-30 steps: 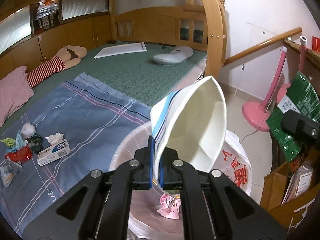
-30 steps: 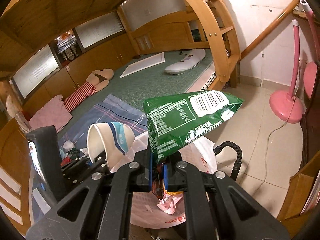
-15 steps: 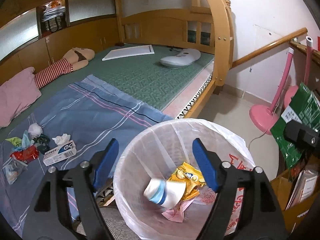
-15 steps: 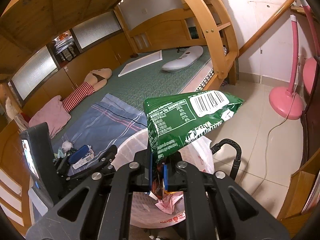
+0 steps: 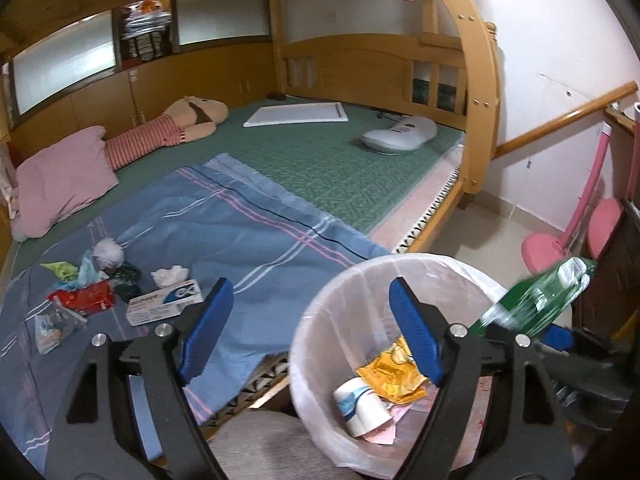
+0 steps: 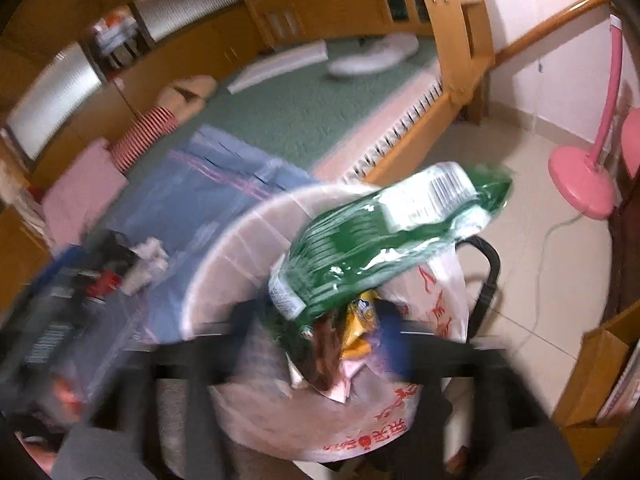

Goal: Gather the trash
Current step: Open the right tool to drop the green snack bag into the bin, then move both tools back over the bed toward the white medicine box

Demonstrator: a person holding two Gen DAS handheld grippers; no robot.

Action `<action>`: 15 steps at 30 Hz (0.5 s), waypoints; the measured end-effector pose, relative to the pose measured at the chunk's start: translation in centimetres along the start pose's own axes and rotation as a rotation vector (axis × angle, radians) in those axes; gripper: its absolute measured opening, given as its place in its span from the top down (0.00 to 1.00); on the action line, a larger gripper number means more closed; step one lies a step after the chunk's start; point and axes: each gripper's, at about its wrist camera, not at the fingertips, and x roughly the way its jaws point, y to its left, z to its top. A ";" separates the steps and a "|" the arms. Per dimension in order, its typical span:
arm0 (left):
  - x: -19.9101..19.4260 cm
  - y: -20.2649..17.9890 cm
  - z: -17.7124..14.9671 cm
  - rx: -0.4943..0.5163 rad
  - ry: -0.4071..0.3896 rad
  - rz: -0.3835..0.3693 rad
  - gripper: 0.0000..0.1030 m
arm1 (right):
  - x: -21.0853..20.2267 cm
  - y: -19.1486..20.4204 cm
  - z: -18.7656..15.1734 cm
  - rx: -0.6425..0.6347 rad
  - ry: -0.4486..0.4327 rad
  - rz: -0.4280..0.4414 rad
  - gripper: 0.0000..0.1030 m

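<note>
The crinkly green foil snack bag hangs over the white-lined round bin, light and slippery, best pinched at a flat edge. The right tongs are opening around it; the left tongs are opening too, empty.

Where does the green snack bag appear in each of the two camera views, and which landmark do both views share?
Left wrist view: the green snack bag is at the right edge, blurred, above the far right rim of the lined trash bin.
Right wrist view: the green snack bag is in the centre, blurred, over the mouth of the lined trash bin.
Shared landmark: the pink stand base on the floor tiles.
</note>
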 end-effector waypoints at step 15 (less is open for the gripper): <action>0.5 5.3 -0.2 -0.089 0.034 0.155 0.20 | -7.2 12.9 -1.6 -0.625 -0.405 -0.306 0.14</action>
